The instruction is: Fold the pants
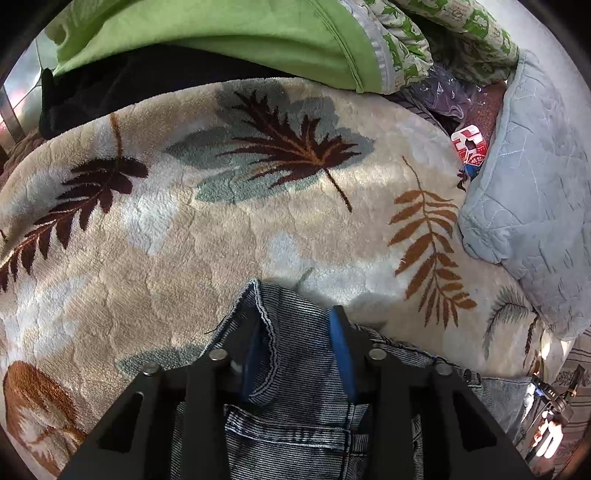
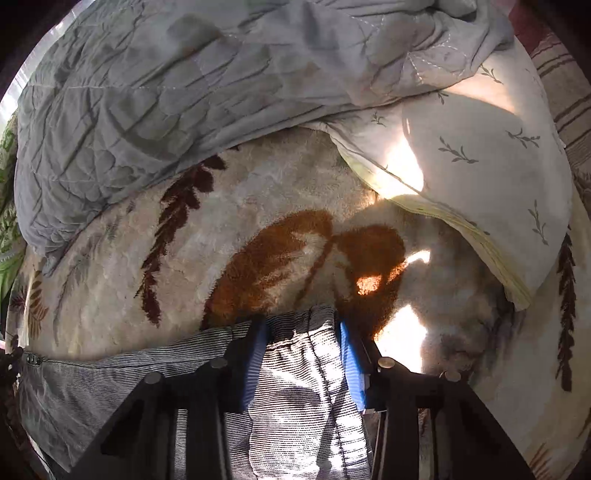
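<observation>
The pants are striped blue-grey denim. In the left wrist view their waistband end (image 1: 295,387) lies on a cream leaf-print fleece blanket (image 1: 184,229). My left gripper (image 1: 299,332) has its blue-padded fingers on either side of a raised fold of the waistband, with a wide gap between them. In the right wrist view the pants (image 2: 295,387) stretch to the left along the blanket (image 2: 258,206). My right gripper (image 2: 301,332) also straddles a bunched edge of the fabric, fingers apart with cloth between them.
A grey-blue quilt (image 1: 535,192) lies at the right, also in the right wrist view (image 2: 166,92). A green blanket (image 1: 221,33), dark cloth (image 1: 110,92) and a red packet (image 1: 469,144) lie at the back. A white leaf-print pillow (image 2: 480,166) lies far right.
</observation>
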Tool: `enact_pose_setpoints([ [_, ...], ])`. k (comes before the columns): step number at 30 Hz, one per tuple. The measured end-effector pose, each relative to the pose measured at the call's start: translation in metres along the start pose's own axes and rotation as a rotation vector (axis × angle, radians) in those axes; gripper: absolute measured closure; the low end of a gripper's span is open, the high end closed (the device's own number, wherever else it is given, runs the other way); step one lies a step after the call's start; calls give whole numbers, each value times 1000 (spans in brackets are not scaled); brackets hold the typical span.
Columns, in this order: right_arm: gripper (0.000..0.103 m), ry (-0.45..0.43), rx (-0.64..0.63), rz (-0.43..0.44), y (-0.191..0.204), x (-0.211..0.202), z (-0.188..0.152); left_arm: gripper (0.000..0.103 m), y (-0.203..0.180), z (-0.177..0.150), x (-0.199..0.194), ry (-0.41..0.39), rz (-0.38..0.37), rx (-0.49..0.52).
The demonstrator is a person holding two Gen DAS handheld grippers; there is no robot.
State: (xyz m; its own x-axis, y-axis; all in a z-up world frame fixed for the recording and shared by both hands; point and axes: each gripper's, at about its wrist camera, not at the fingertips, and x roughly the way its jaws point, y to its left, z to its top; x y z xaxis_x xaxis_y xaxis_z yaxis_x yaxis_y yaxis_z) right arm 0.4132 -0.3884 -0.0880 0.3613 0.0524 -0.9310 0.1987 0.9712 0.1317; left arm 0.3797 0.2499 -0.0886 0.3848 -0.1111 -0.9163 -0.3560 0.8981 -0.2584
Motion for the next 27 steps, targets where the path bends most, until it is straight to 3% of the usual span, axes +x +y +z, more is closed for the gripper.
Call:
enact_pose_setpoints([
  [1,68,-8,-13,-14,2,-1,0,91,-1,0,1,5,22,8],
  [2,81,-15,-17,-18,4,-3,0,99,-1,1,1,8,30,5],
  [3,88,-22,-18,-27,4,-7,0,100,1,1,1,8,26,1],
  [8,89,-87,-27,-27,6,-32,-3,101,3,-1,-18,-62,22,-1],
  [16,89,-242,22,34,1,-102,-20,101,5,-21,-99,-216,-57,4],
  [21,89,-335,60,94,-12,-159,-51,101,14,-56,-167,-312,-135,-15],
  [27,89,-413,78,160,-36,-229,-116,101,36,-128,-229,-380,-183,-1],
])
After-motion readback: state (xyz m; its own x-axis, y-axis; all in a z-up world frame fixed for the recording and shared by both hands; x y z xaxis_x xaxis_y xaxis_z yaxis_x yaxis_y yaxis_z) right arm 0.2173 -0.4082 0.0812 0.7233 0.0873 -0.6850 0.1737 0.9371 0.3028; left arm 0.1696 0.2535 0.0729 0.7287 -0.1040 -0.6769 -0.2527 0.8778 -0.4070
